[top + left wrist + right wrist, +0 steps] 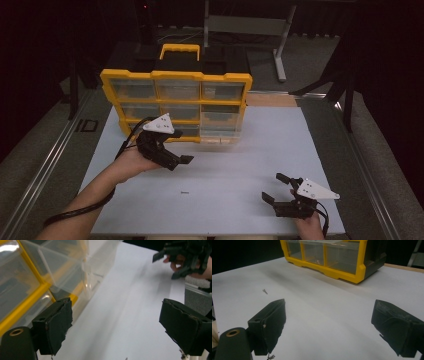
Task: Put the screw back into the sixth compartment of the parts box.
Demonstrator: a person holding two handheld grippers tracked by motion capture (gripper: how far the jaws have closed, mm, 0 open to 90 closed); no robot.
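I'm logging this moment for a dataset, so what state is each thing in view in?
Left gripper: open, empty, beside the organizer's lower front.
Right gripper: open, empty, low over the table's near right part.
Yellow drawer organizer: upright at the far side of the table; bottom right clear drawer seems to stick out slightly.
Small screw: lying loose on the table.
Table: white top, mostly bare.

One yellow organizer box is standing on one white table, showing nine clear drawers in three rows of three. Two grippers are hovering over the table, the left gripper and the right gripper, each showing two black jaws. One small screw is lying on the tabletop between them.
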